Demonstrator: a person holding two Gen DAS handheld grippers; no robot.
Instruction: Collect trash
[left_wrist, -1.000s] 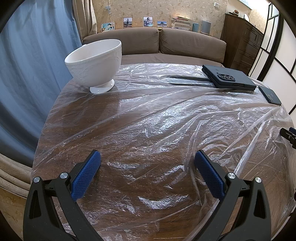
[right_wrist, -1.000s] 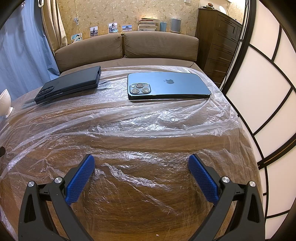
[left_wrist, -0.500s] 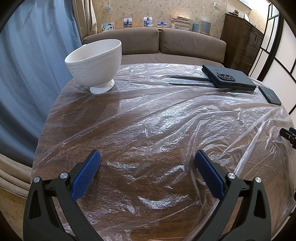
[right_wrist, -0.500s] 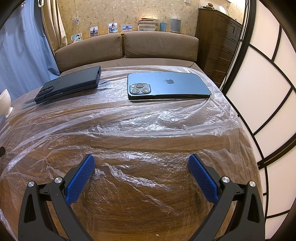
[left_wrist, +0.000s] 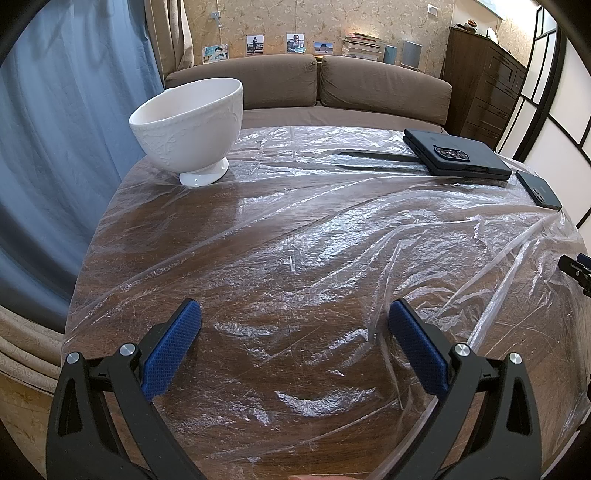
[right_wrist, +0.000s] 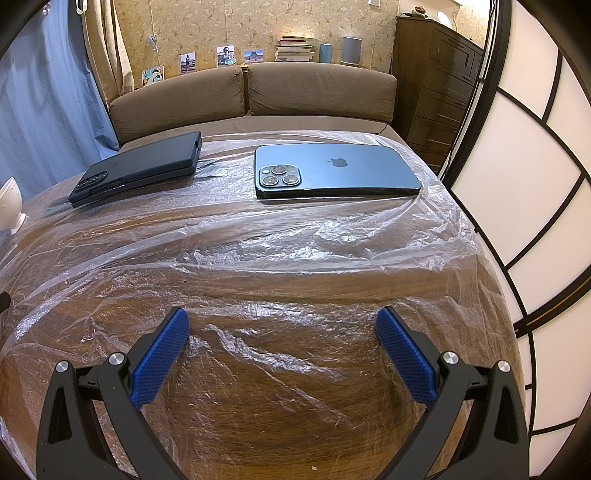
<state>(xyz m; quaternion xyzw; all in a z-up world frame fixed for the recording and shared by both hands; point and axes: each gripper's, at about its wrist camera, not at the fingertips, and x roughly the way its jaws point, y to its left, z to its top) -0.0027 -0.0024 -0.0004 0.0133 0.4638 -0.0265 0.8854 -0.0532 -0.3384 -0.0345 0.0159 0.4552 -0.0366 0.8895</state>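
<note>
While spread wide with nothing between the blue pads, left gripper (left_wrist: 293, 317) poised low over the crinkled clear plastic sheet (left_wrist: 332, 236) draped across the round wooden table (left_wrist: 258, 446); right gripper (right_wrist: 282, 326) likewise splayed and empty, low above the same sheet (right_wrist: 258, 251) near the table's front edge (right_wrist: 295, 435); sheet loosely wrinkled, covering nearly the whole top and hanging over the rim on the right side; white footed bowl (left_wrist: 190, 129) upright on the sheet at the far left, well apart from the left gripper, only its edge (right_wrist: 9, 203) visible in the right wrist view; black cased phone (left_wrist: 456, 157) flat and camera-up at the far right of the left view, seen again (right_wrist: 138, 170) left of centre in the right view; blue phone (right_wrist: 332, 170) face down just beside it, lying on the sheet with its camera cluster toward the black one, and a sliver (left_wrist: 537, 190) of it at the table's far right edge in the left view; brown sofa (left_wrist: 314, 85) behind the table; blue curtain (left_wrist: 55, 129) at the left; dark wooden cabinet (right_wrist: 432, 92) and a paper-panelled screen (right_wrist: 535, 166) at the right
</note>
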